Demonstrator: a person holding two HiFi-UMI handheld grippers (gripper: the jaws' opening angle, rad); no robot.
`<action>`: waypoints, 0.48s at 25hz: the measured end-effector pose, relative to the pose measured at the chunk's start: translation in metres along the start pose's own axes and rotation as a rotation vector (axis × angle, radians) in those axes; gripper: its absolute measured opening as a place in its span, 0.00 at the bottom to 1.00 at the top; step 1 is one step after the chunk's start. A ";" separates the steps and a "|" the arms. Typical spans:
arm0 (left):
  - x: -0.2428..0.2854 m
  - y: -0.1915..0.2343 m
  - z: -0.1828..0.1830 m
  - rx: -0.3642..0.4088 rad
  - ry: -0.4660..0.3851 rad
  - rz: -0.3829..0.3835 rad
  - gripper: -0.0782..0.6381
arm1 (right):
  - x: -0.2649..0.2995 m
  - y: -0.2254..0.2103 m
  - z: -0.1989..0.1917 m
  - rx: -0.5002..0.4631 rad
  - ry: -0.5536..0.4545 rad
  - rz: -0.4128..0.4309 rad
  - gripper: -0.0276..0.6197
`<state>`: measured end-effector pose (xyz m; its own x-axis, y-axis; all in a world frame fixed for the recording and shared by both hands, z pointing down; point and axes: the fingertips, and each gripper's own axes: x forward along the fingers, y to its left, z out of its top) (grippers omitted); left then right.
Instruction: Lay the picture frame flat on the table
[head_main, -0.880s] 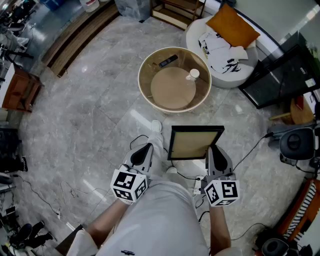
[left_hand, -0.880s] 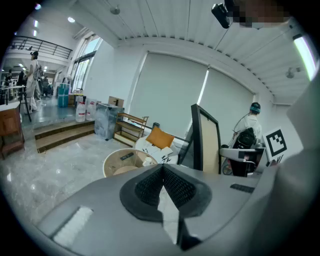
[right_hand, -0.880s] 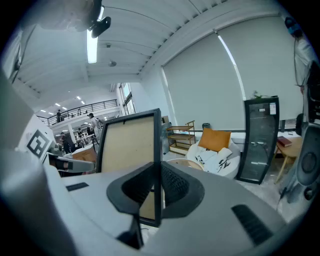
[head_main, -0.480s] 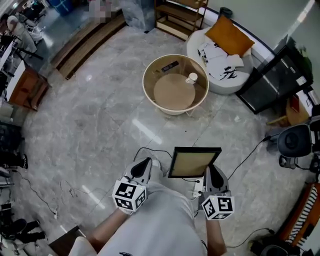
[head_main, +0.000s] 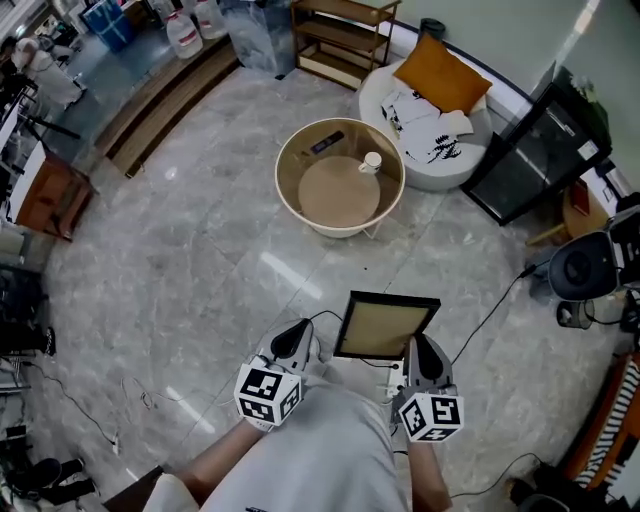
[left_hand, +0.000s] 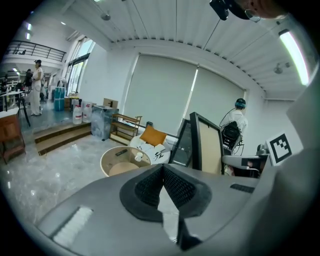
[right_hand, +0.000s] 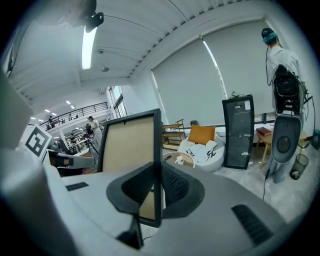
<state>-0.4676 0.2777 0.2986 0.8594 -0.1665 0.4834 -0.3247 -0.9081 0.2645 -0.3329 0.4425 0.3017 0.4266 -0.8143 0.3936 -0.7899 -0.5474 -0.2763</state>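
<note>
A black picture frame (head_main: 385, 325) with a beige backing is held upright above the floor, in front of the person's body. My right gripper (head_main: 419, 352) is shut on its right edge, which runs between the jaws (right_hand: 157, 182) in the right gripper view, with the frame (right_hand: 127, 145) standing to their left. My left gripper (head_main: 296, 340) hangs left of the frame, apart from it, shut with nothing in it (left_hand: 163, 170). From there the frame (left_hand: 207, 142) shows edge-on to the right. The round beige table (head_main: 290, 165) stands ahead on the marble floor.
A dark remote (head_main: 326, 142) and a white cup (head_main: 371, 161) lie in the table's tray. Behind it sit a white round seat (head_main: 425, 170) with an orange cushion (head_main: 445, 75), a black cabinet (head_main: 535, 150) and a wooden shelf (head_main: 340, 30). Cables (head_main: 497, 305) trail across the floor.
The frame and both grippers have dropped lower in the head view, farther from the round table. The right gripper's hold on the frame is unchanged.
</note>
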 end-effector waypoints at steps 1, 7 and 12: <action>0.000 -0.002 0.001 0.005 -0.002 0.002 0.12 | -0.002 -0.004 0.000 0.006 -0.001 -0.004 0.10; 0.015 -0.009 0.010 0.023 -0.021 0.009 0.12 | 0.002 -0.025 0.014 -0.031 -0.041 -0.026 0.10; 0.028 -0.018 0.017 0.039 -0.009 -0.006 0.12 | 0.006 -0.037 0.029 -0.039 -0.053 -0.036 0.10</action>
<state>-0.4307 0.2831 0.2929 0.8648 -0.1640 0.4746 -0.3040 -0.9233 0.2348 -0.2882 0.4523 0.2886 0.4772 -0.8037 0.3554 -0.7898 -0.5696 -0.2277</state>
